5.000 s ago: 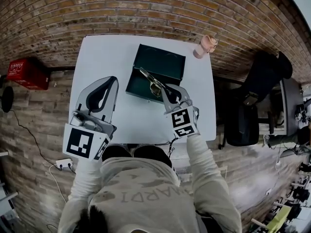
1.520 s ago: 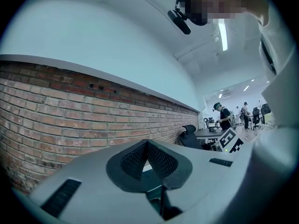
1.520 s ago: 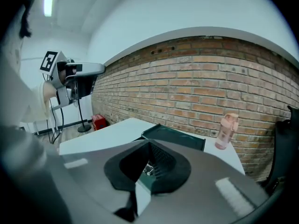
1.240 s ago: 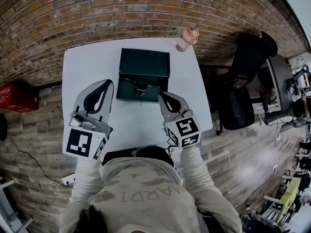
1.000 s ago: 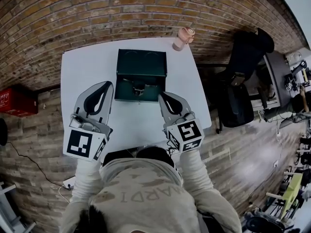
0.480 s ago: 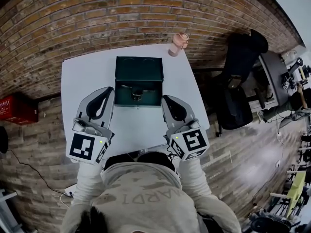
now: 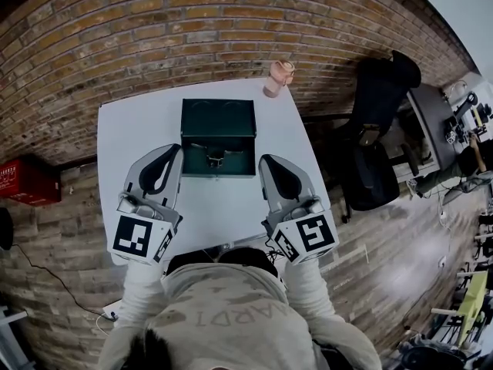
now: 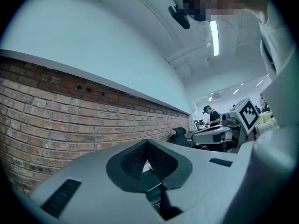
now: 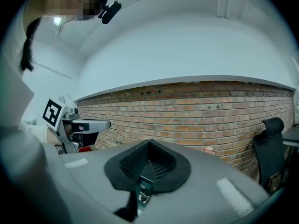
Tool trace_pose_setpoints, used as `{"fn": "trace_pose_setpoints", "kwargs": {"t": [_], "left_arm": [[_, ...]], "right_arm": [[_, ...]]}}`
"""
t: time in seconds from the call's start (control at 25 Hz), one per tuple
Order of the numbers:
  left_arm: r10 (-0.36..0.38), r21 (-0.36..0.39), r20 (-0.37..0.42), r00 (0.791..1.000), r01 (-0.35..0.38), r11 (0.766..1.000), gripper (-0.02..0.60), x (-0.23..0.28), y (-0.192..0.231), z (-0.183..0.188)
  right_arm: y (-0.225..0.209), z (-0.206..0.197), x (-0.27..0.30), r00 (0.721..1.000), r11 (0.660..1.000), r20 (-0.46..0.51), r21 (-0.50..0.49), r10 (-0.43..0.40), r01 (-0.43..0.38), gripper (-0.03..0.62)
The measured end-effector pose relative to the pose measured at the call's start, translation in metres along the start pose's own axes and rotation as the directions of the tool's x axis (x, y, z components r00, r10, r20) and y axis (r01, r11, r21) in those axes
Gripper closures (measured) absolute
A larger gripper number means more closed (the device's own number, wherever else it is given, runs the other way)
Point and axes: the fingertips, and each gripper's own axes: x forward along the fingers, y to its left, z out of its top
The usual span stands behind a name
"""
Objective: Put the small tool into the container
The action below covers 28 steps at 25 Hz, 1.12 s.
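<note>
With the small tool lying inside the green container, and the left gripper and right gripper both closed on nothing near its front corners, the best finish is probably drawing them back without nudging it.

Left tool and right tool are held side by side, well apart, both pointing level toward the far side. Jaws of each are closed tip to tip, nothing between them. Left forearm and right forearm, in pale sleeves, reach forward from the torso.
</note>
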Motion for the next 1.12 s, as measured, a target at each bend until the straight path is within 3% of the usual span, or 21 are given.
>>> {"fn": "trace_pose_setpoints", "kwargs": {"t": [0.64,1.12], "left_arm": [[0.013,0.003,0.004,1.0,-0.013,1.0,0.575,0.006,-0.004,0.002],[0.025,-0.006,0.0,1.0,-0.025,1.0,0.575,0.009,-0.005,0.001]], "right_arm": [[-0.009,0.012,-0.006,0.998,1.0,0.064,0.013,-0.008,0.007,0.583],[-0.009,0.01,-0.001,0.998,1.0,0.055,-0.012,0.007,-0.007,0.583]]}}
